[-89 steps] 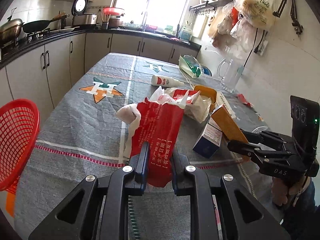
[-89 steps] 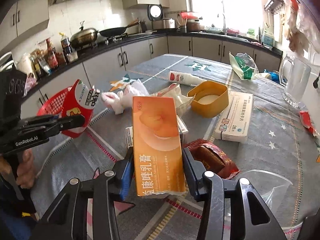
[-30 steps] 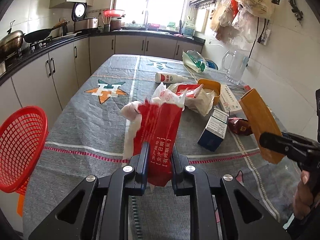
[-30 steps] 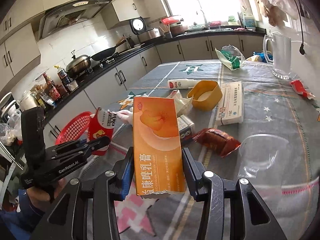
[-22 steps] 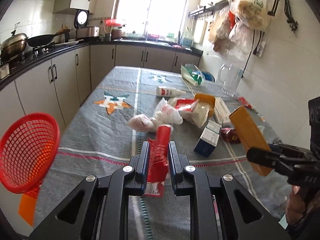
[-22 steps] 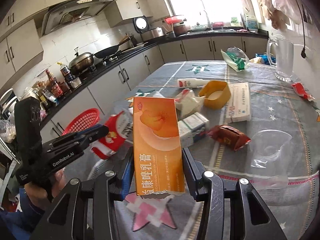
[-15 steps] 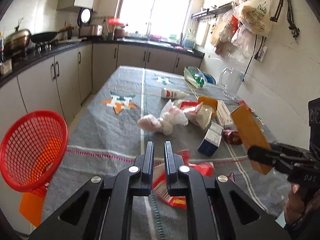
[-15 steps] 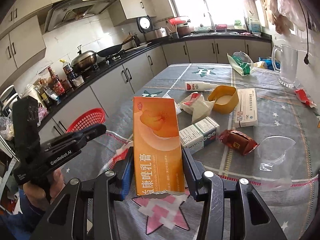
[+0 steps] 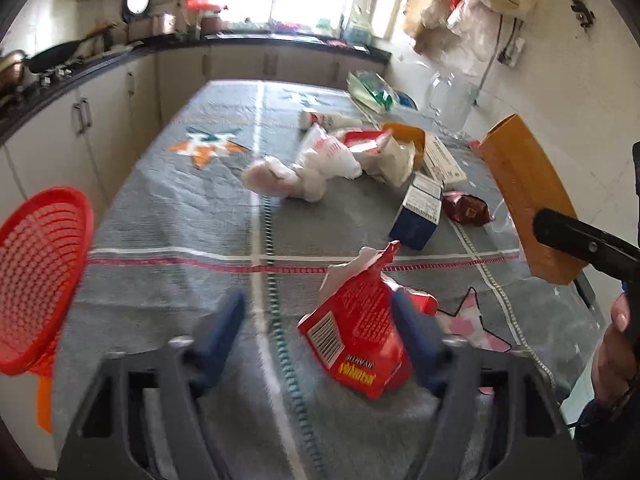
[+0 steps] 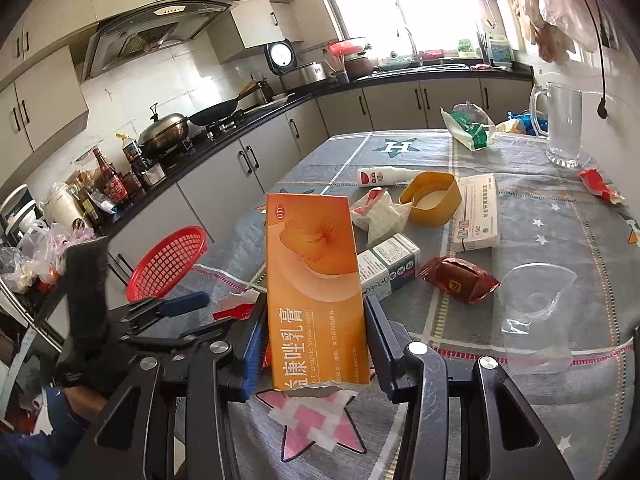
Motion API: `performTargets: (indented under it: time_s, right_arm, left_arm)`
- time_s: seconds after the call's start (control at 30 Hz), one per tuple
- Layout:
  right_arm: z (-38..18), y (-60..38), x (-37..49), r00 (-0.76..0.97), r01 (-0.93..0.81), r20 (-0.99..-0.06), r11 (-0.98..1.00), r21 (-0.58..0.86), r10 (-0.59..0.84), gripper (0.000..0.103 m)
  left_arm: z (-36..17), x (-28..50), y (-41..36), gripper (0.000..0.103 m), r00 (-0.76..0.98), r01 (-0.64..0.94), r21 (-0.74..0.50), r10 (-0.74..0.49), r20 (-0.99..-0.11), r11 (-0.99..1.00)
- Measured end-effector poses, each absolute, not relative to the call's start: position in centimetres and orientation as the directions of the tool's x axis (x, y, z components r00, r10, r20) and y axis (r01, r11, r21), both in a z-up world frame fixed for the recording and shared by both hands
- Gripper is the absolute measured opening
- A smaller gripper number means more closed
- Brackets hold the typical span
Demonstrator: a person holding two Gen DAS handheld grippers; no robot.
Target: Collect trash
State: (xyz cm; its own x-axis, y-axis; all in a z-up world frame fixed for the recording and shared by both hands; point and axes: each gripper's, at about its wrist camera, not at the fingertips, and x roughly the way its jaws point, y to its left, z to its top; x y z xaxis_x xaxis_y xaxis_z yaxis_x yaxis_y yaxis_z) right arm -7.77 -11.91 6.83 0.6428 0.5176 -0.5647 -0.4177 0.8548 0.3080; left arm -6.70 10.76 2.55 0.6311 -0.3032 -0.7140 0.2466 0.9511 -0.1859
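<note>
A crumpled red wrapper (image 9: 360,336) lies on the grey tablecloth (image 9: 180,208), loose between the blurred fingers of my left gripper (image 9: 316,312), close to the right finger. Those jaws are opening and press on nothing. A red mesh basket (image 9: 36,288) sits past the table's left edge, also seen in the right wrist view as the basket (image 10: 168,260). My right gripper (image 10: 316,320) is shut on a tall orange carton (image 10: 312,280), held upright above the table's near end. The left gripper (image 10: 176,312) shows low at the left there, with the wrapper (image 10: 232,308) under it.
More litter lies mid-table: a white plastic bag (image 9: 312,168), a blue-and-white box (image 10: 388,264), a brown-red packet (image 10: 460,280), a white box (image 10: 476,212), a yellow bowl (image 10: 436,200) and a clear cup (image 10: 536,304). A glass jug (image 10: 560,124) stands far right. Cabinets run along the left.
The red wrapper slipped out of my left gripper and dropped onto the cloth. The left jaws closed empty, then spread wide. The right gripper keeps its hold on the orange carton.
</note>
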Motion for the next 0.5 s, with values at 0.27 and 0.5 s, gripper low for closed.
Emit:
performTargets:
  time_s: [0.27, 0.5]
  right_arm:
    - [6.0, -12.4, -7.5, 0.626, -0.424, -0.561, 0.841, 0.337, 0.541, 0.05]
    - [6.0, -12.2, -7.4, 0.626, -0.423, -0.563, 0.841, 0.336, 0.54, 0.05]
  left_arm:
    - [1.8, -5.6, 9.5, 0.017, 0.588, 0.286, -0.209, -0.343, -0.732, 0.935]
    - [3.9, -6.8, 10.4, 0.005, 0.667, 0.243, -0.215, -0.324, -0.671, 0.946]
